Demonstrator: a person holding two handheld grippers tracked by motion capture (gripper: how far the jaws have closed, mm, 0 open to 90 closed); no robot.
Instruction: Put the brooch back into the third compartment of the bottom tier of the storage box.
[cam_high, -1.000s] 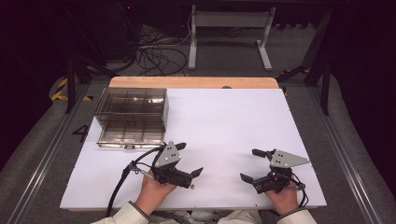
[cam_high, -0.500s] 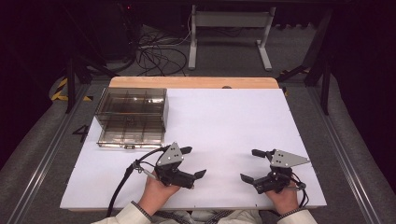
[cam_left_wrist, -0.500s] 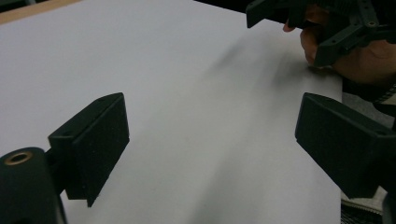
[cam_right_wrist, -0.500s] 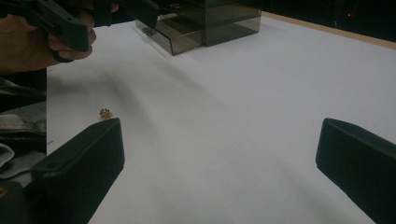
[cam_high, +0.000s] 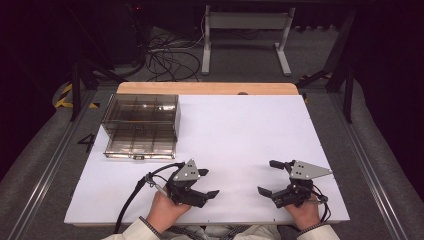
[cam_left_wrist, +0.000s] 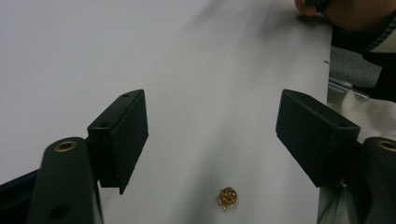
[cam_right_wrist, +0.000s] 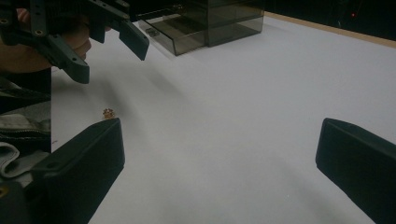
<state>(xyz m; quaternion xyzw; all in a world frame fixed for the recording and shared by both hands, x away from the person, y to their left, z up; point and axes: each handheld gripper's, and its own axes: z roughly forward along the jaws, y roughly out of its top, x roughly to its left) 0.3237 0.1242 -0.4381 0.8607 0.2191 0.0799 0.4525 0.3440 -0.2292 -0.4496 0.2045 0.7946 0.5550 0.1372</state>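
Small gold trinket (cam_left_wrist: 227, 197) on the white table (cam_high: 240, 130) near its front edge, between the spread jaws of the left gripper (cam_high: 206, 183); right gripper (cam_high: 270, 177) also gaping, empty; smoky compartment box (cam_high: 142, 126) far left.

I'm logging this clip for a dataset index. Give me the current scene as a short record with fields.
surface: white table top
container: clear compartment box, far left of the table, drawer pulled out
small item: gold-coloured piece lying near the table's front edge
left gripper: open, hand-held, above the small item
right gripper: open, hand-held, nothing between its jaws
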